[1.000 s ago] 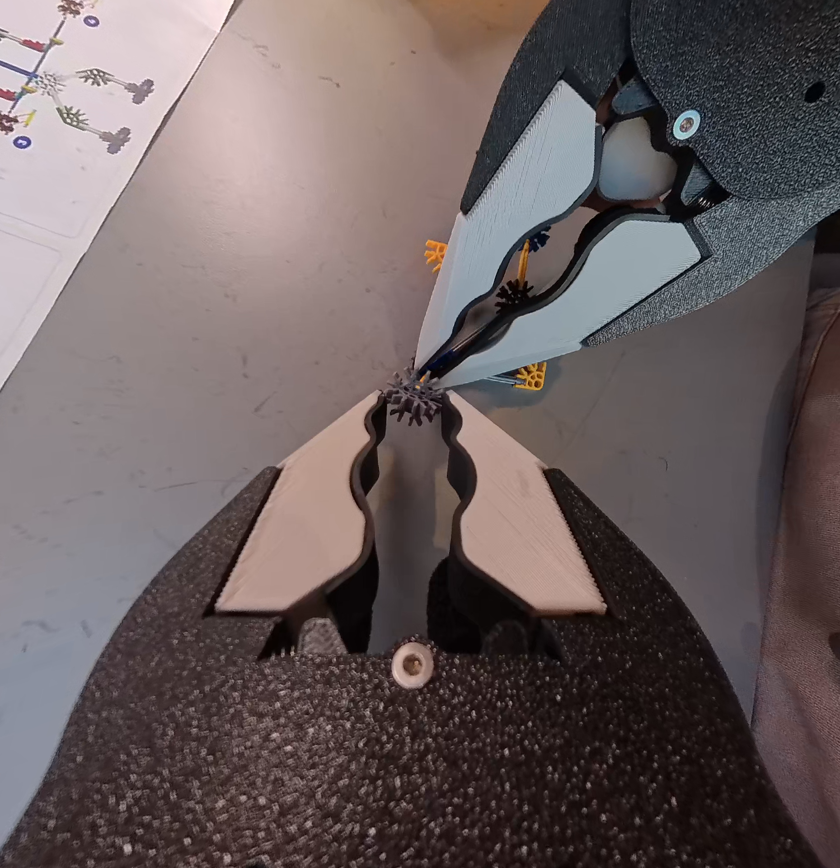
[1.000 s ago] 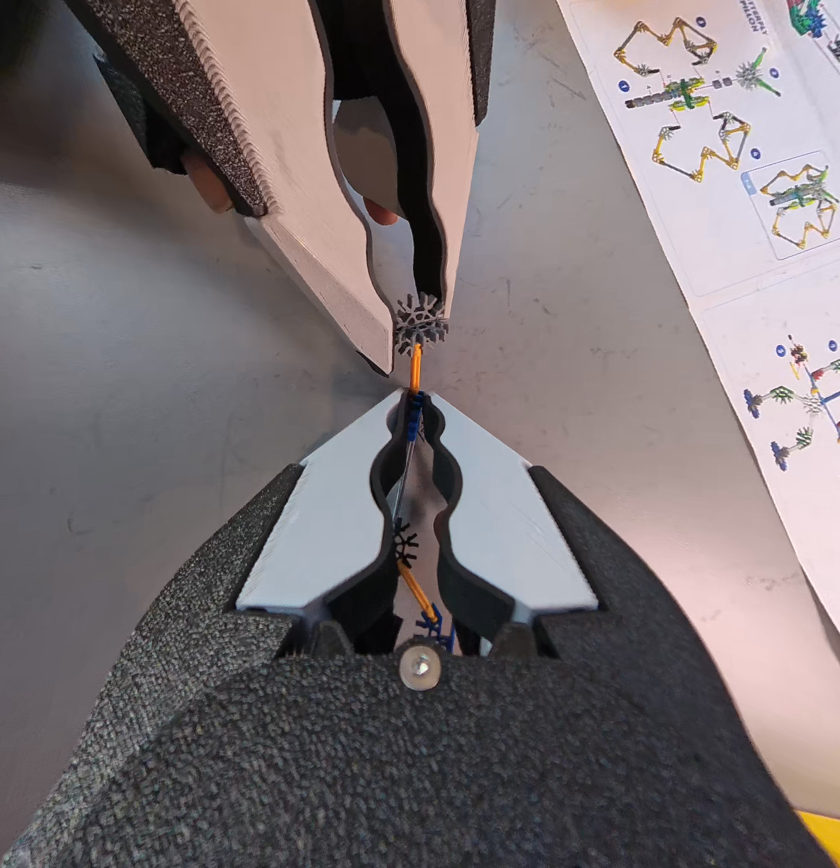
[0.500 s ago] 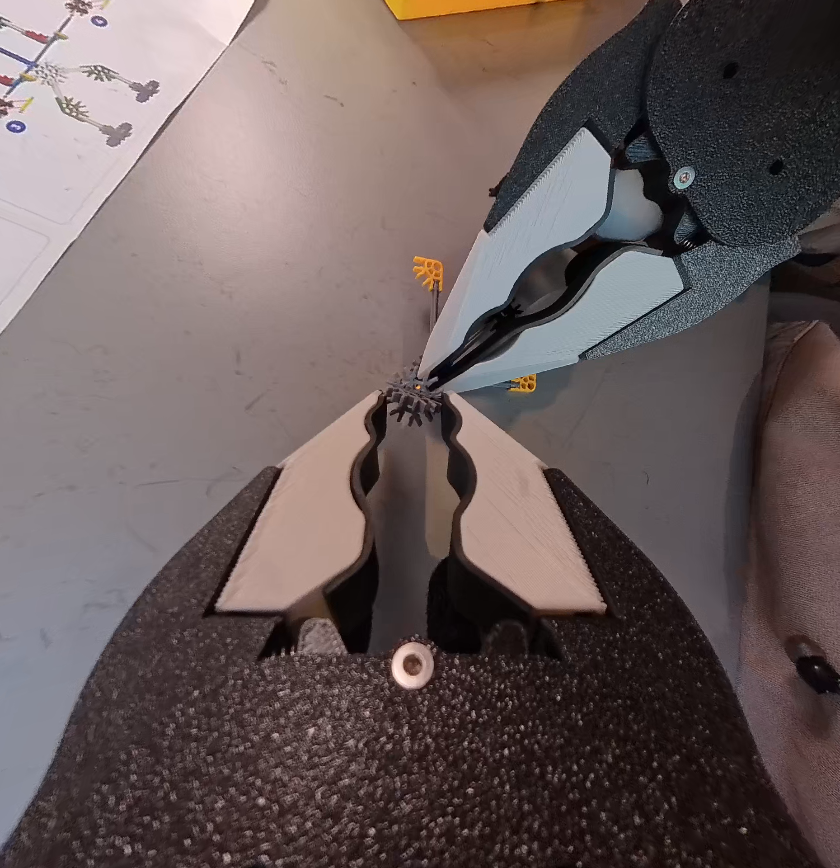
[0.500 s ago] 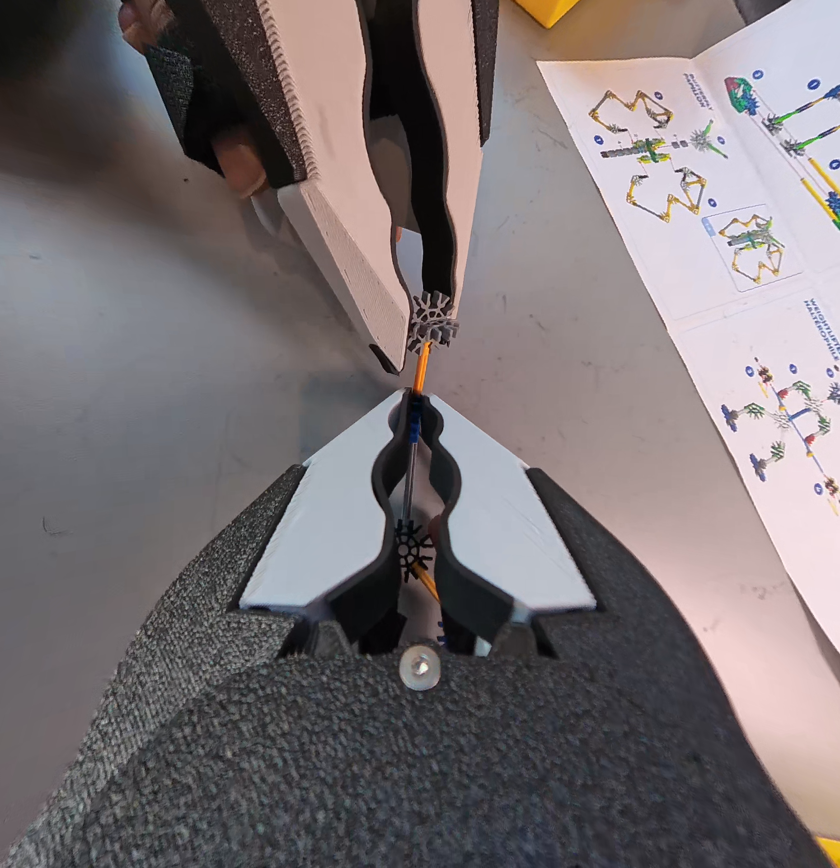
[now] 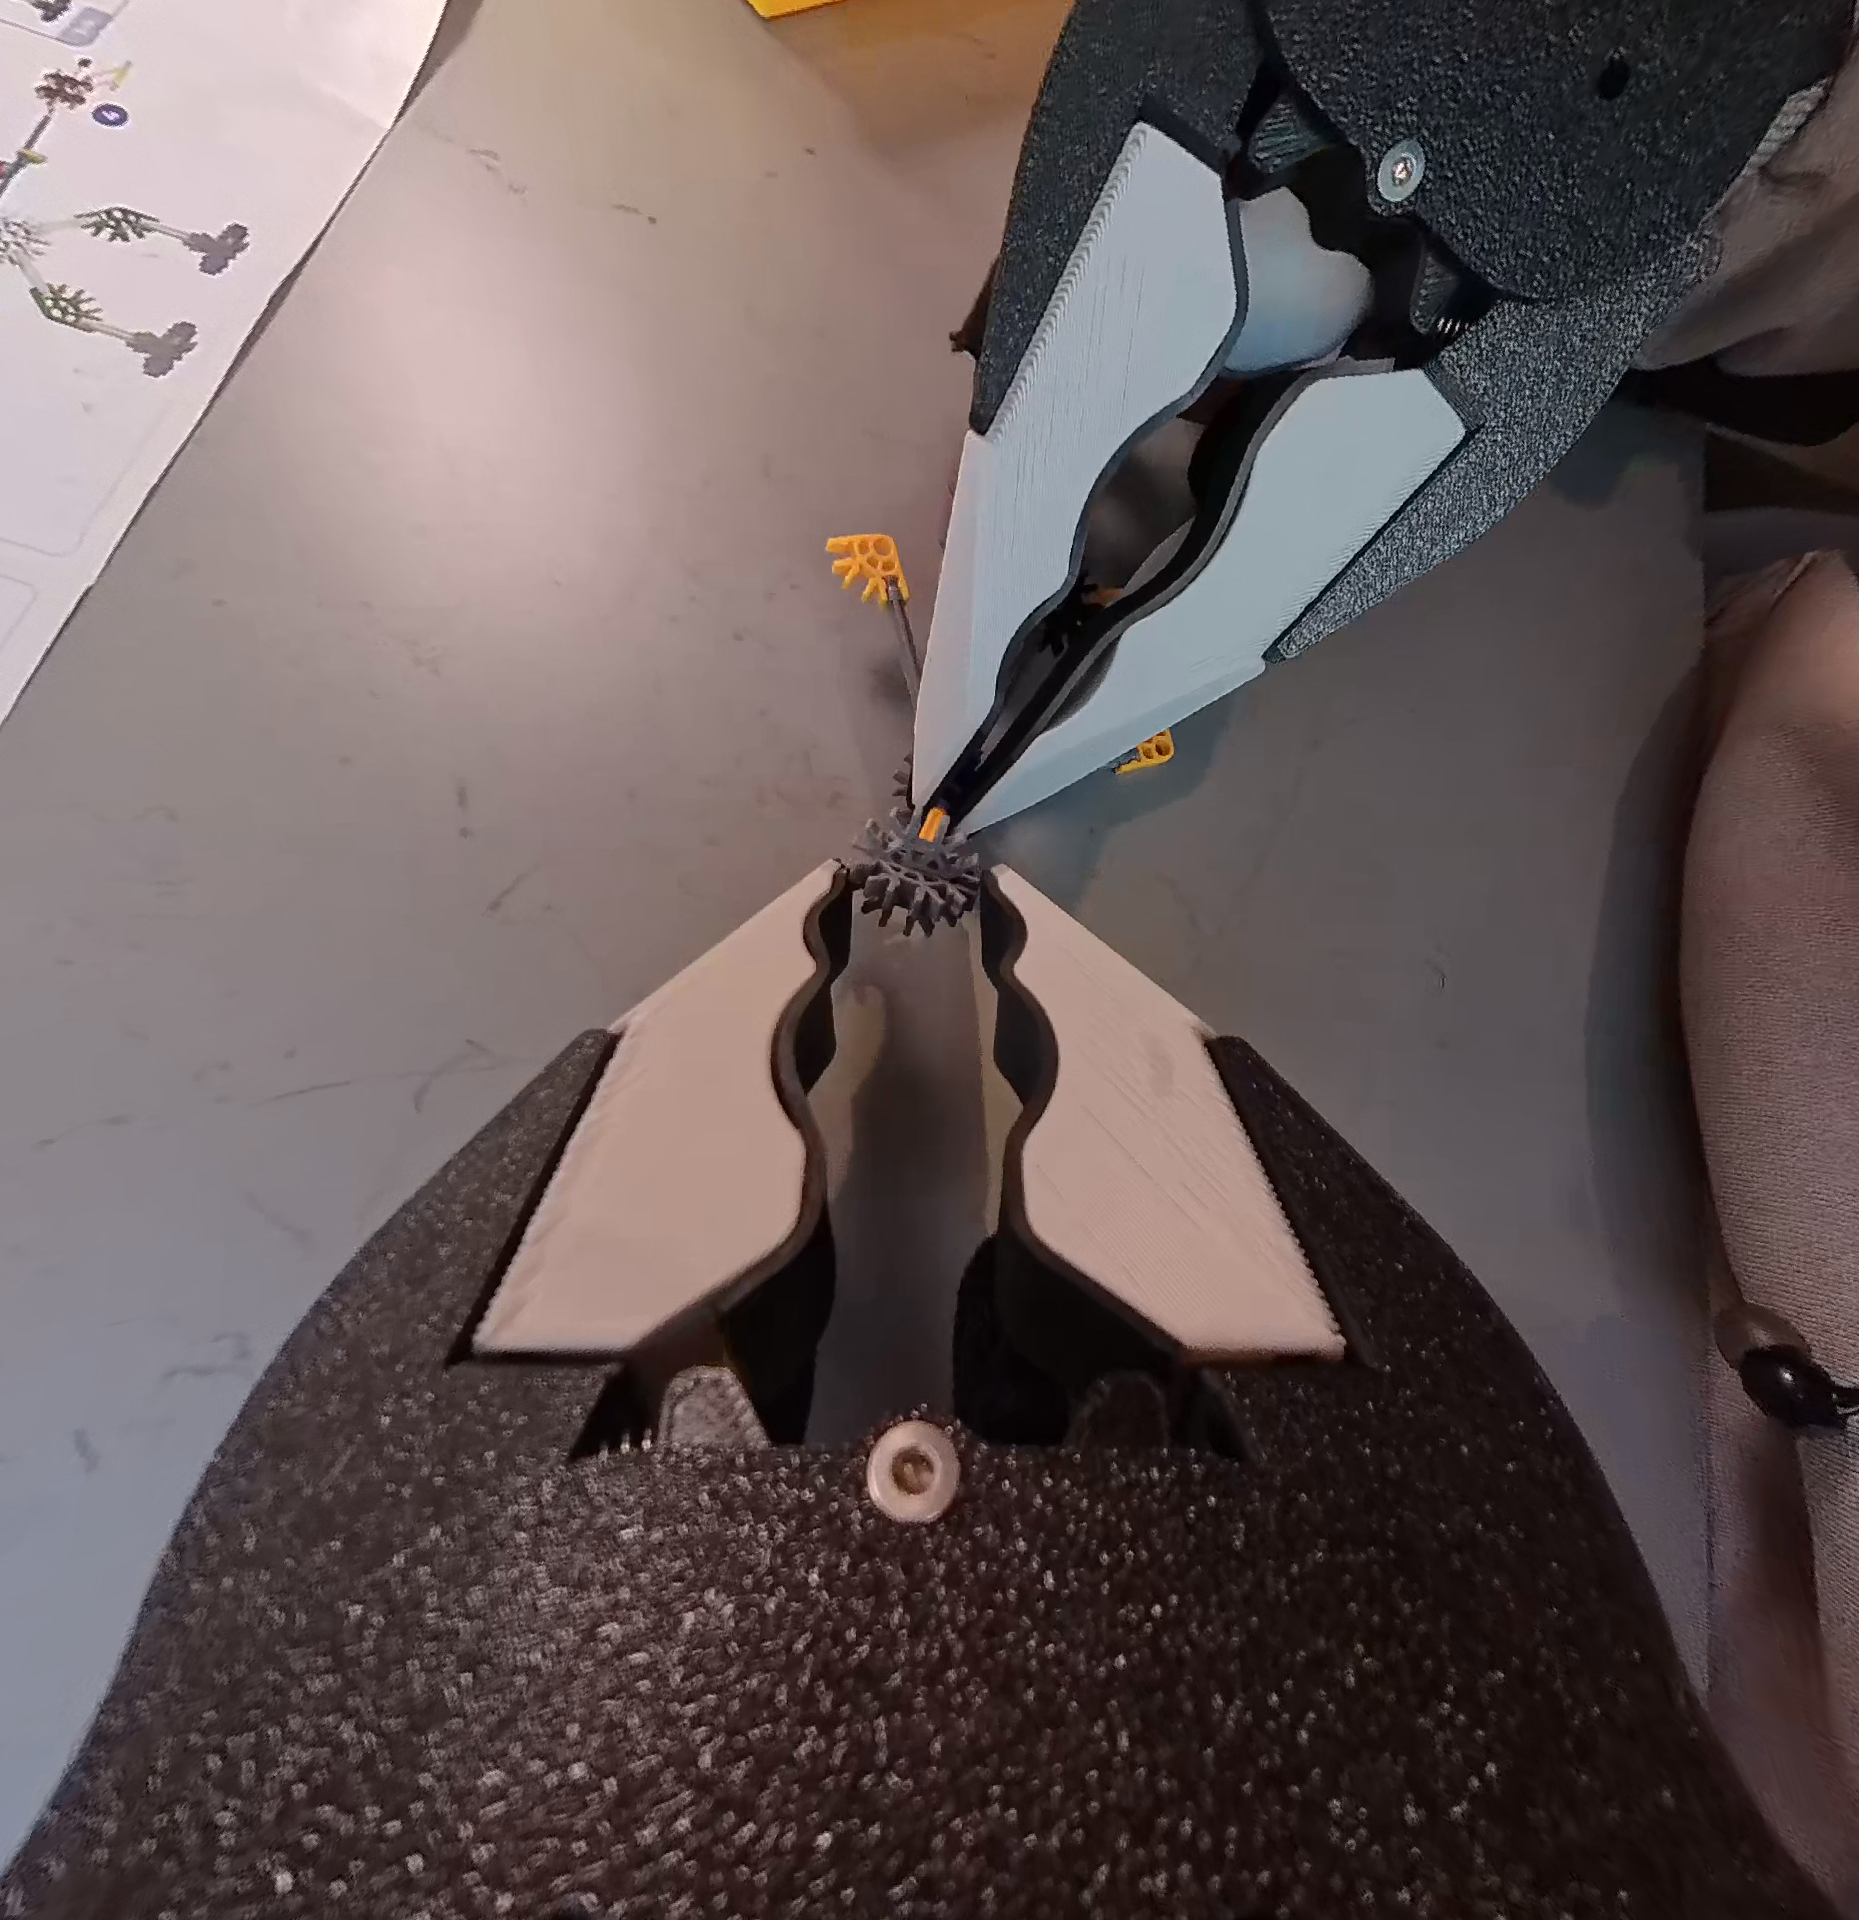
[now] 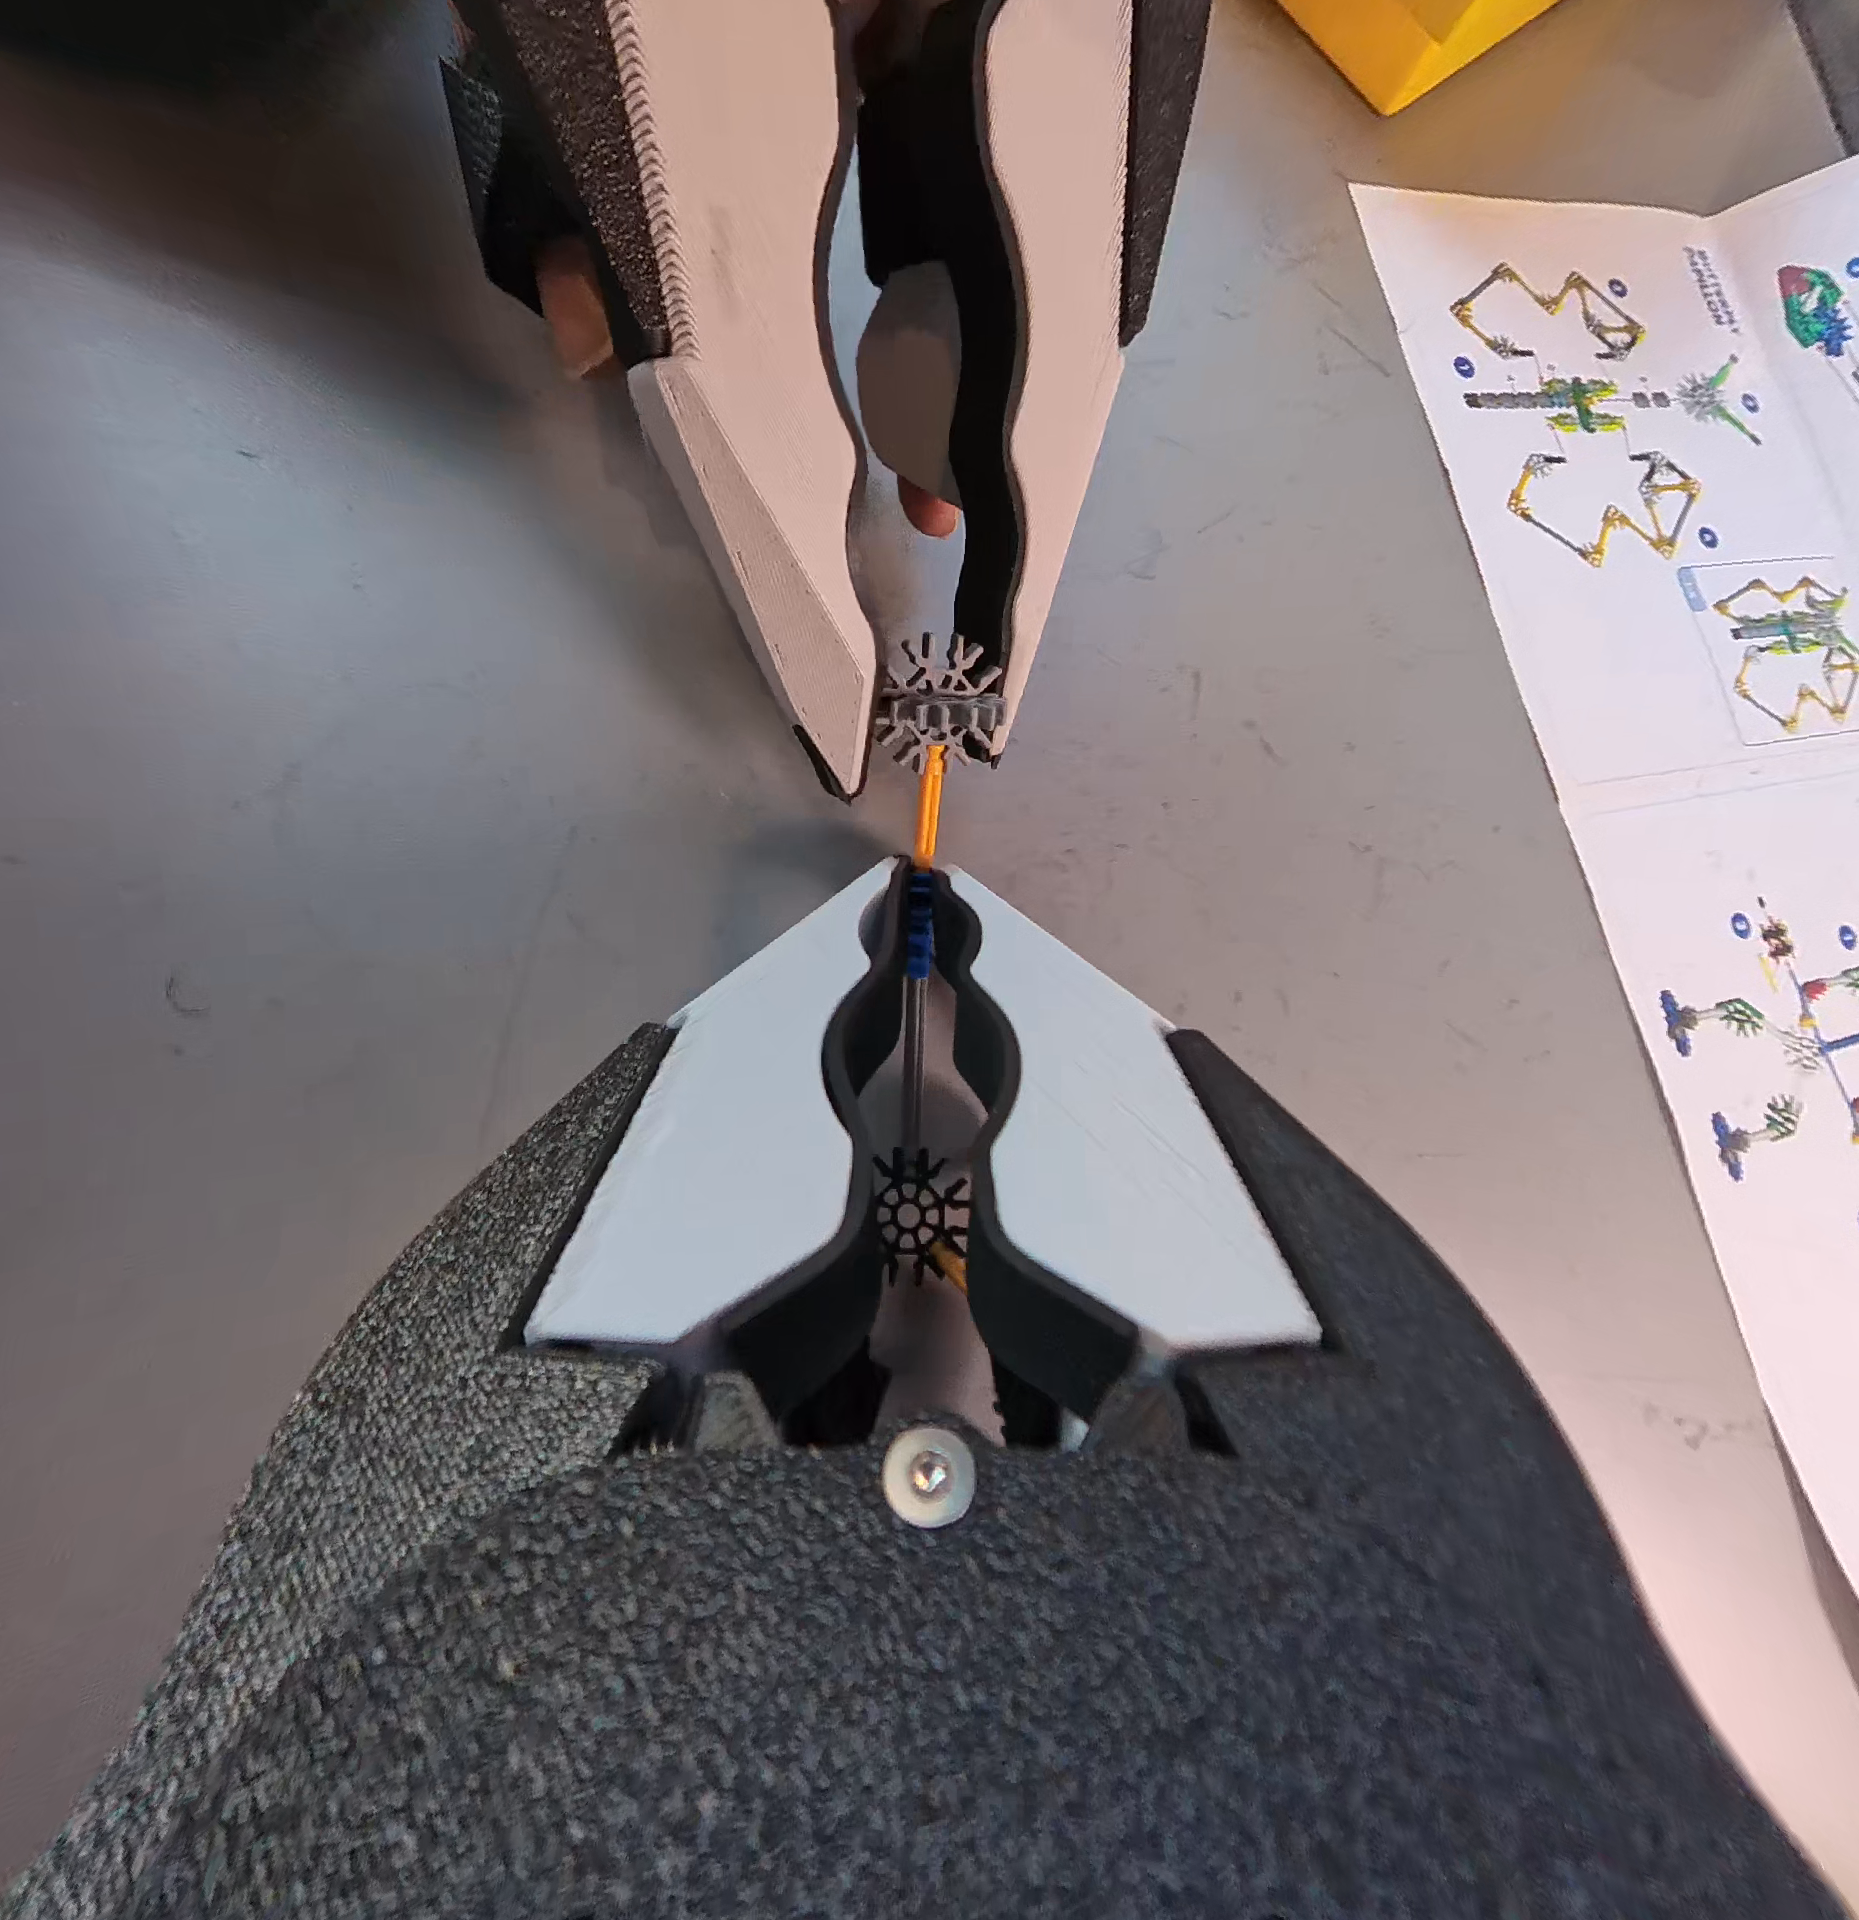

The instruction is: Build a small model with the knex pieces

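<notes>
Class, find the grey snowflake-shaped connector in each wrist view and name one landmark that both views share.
Left wrist view: grey snowflake connector at centre, pinched at the left hand-held gripper tips.
Right wrist view: upper centre, between the tips of the far hand-held gripper.
Shared landmark: the orange rod plugged into it.

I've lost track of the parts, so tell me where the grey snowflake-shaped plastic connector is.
The grey snowflake-shaped plastic connector sits pinched at the left tool's tips in both views, on the thin orange rod protruding from the right tool.

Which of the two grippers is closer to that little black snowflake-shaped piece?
Right. The black snowflake piece sits between the right gripper's own fingers, behind its closed tips. The left gripper is farther off, beyond an orange rod, pinching a grey snowflake piece.
</notes>
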### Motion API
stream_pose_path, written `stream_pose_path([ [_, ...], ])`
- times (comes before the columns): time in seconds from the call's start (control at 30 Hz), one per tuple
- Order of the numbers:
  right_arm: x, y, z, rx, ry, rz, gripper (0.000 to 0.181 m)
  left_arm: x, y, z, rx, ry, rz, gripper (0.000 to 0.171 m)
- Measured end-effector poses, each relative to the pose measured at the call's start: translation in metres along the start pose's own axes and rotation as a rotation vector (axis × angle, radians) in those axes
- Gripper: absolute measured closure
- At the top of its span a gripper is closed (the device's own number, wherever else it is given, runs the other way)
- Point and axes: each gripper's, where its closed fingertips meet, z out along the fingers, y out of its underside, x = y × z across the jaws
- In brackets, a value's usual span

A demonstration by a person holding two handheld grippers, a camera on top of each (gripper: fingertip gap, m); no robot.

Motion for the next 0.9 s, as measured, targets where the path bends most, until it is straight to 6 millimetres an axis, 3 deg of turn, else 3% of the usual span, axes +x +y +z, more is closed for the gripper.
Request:
stream_pose_path([
  [0.2,0.000,-0.001,-0.002,-0.009,-0.027,0.002,0.166,0.004,0.001,0.000,-0.006,0.007,0.023,0.147],
  [0.43,-0.004,0.000,-0.010,-0.040,-0.067,0.008,0.162,0.005,0.001,0.000,-0.007,0.002,0.033,0.146],
  [0.7,-0.003,0.006,-0.010,-0.082,-0.094,0.071,0.178,0.003,0.003,0.003,-0.016,-0.007,0.037,0.147],
  [0.9,-0.003,0.006,-0.010,-0.083,-0.178,0.115,0.179,0.002,0.008,0.005,-0.035,-0.005,0.037,0.147],
])
